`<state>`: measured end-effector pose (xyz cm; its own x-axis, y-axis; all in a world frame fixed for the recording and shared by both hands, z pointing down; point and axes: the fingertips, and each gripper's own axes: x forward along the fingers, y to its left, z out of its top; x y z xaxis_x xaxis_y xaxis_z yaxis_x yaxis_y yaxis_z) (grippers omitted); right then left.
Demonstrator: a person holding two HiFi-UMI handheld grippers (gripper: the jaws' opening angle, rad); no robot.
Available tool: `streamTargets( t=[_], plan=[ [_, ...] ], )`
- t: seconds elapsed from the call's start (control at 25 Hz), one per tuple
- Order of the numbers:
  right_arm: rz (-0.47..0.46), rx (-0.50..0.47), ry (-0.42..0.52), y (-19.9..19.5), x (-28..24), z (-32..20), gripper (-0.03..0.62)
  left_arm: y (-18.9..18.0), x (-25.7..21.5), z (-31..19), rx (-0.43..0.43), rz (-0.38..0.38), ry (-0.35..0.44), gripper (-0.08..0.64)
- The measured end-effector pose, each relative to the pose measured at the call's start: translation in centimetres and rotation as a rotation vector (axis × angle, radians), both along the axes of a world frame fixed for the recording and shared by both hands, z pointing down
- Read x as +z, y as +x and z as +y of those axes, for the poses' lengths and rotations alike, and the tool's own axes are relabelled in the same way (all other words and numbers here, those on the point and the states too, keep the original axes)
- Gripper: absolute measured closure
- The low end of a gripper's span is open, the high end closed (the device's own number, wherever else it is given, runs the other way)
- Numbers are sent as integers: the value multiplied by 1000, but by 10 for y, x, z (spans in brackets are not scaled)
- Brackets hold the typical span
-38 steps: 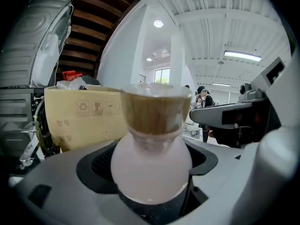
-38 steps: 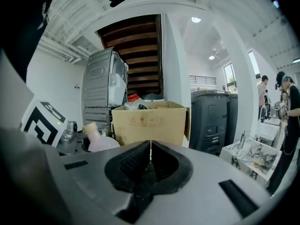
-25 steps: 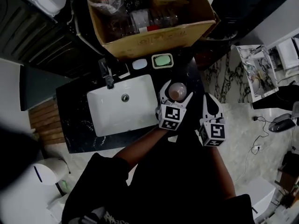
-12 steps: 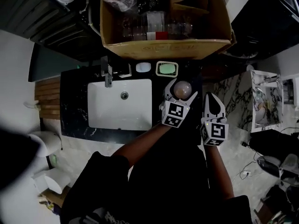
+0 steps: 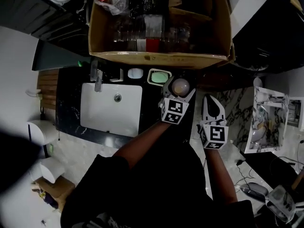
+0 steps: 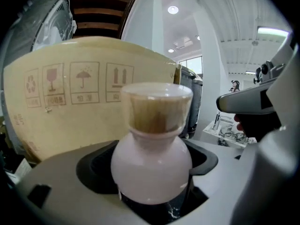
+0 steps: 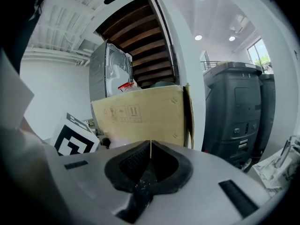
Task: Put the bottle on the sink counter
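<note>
At the black marble sink counter's (image 5: 151,115) right end, left gripper (image 5: 179,89) clamps a round-bellied pale pink bottle (image 6: 151,168); a tilted release could topple it; right gripper (image 7: 150,146) closed, empty.

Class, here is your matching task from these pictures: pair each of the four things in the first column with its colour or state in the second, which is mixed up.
Things:
1. bottle
2. right hand-held gripper
3. cardboard box
4. sink basin

Colour or state:
A. white
B. jaws together, nothing between them
C. gripped by the left hand-held gripper
D. brown, with clear containers inside

Pairs: 1-C, 2-B, 3-D, 4-A
</note>
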<state>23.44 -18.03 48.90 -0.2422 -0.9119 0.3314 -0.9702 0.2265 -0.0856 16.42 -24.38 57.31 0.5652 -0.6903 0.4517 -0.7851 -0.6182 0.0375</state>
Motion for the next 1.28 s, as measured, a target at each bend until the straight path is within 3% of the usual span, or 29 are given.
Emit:
streamTargets(
  t=[0.48, 0.8, 1.28],
  plan=[
    [-6, -85, -24, 12, 34, -42, 554, 23, 48, -36, -61, -75, -63, 140],
    [-15, -127, -70, 9, 52, -35, 554, 31, 69, -48, -94, -98, -101, 140],
    [-33, -69, -96, 28, 64, -36, 554, 31, 90, -60, -102, -150, -108, 140]
  ],
)
